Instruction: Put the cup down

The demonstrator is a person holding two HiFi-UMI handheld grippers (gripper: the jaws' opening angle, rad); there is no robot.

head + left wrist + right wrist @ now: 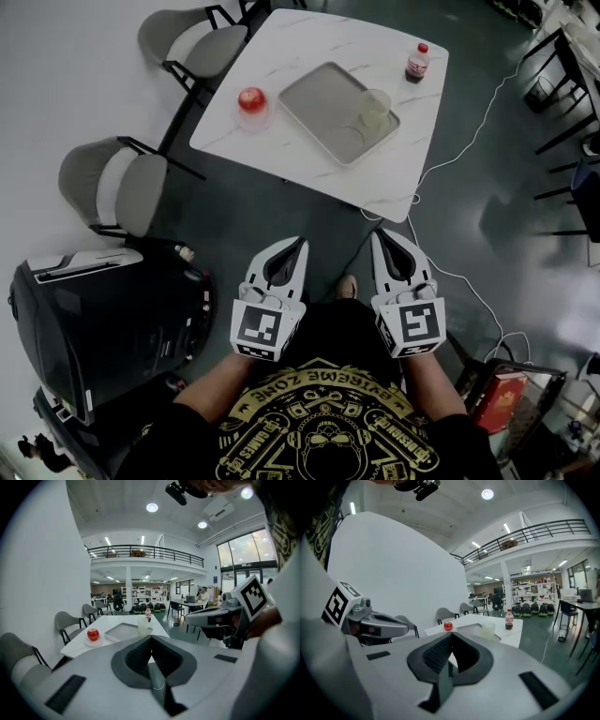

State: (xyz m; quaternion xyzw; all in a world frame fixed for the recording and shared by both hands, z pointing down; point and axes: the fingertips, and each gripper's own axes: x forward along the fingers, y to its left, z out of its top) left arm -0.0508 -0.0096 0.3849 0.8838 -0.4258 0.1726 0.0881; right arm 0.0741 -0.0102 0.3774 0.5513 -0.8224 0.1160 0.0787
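Note:
A clear cup [375, 111] stands upright on the grey tray [323, 103] on the white table [281, 52], far ahead of both grippers. It also shows as the cup [143, 625] in the left gripper view and the cup [488, 630] in the right gripper view. My left gripper [300, 243] [151, 638] is shut with nothing in it. My right gripper [378, 234] [451, 634] is shut and empty too. Both are held side by side in front of the person's body, over the dark floor short of the table.
A red apple [251, 99] on a small plate and a cola bottle [417, 63] stand on the table. Two grey chairs [117, 187] are at the table's left. A black machine [103, 328] stands at the lower left. A white cable [459, 150] runs over the floor at the right.

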